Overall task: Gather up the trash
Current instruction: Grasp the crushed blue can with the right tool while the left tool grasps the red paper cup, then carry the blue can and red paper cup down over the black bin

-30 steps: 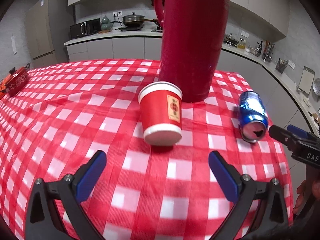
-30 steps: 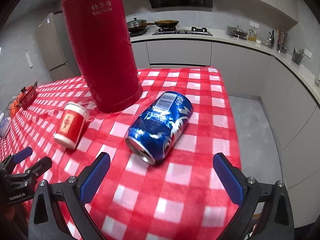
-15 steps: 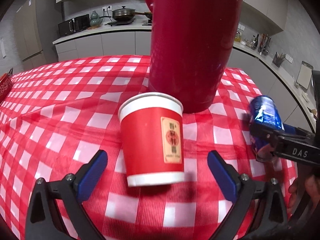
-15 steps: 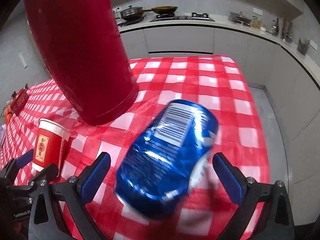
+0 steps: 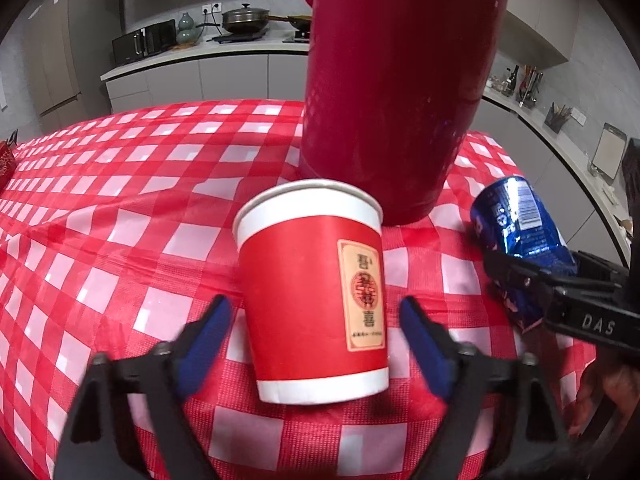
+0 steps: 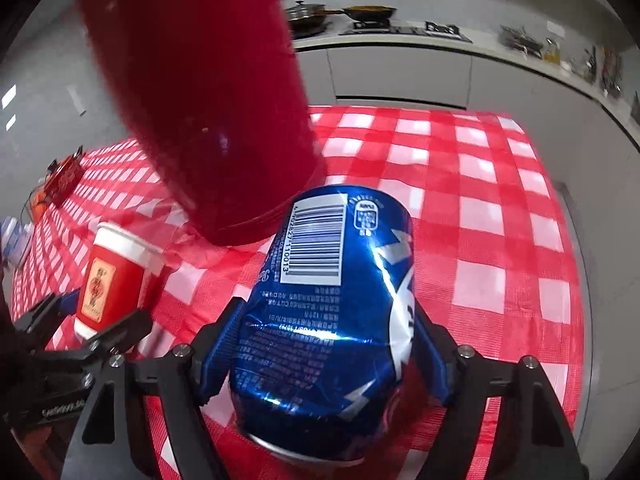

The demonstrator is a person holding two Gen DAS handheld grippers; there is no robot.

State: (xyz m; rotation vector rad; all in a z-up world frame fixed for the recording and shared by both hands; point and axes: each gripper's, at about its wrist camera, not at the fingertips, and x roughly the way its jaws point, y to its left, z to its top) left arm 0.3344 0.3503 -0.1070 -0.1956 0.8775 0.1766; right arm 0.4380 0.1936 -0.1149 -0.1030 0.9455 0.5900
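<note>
Since a second ago both my tongs have come in and down, each straddling its piece of trash. The left tongs (image 5: 316, 332) are closing round the red paper cup (image 5: 314, 292), pads just short of its sides. The right tongs (image 6: 320, 356) are closing onto the dented blue can (image 6: 328, 312), pads seemingly touching it. Both lie on the checked worktop (image 5: 120, 208) before the tall red flask (image 5: 400, 80).
</note>
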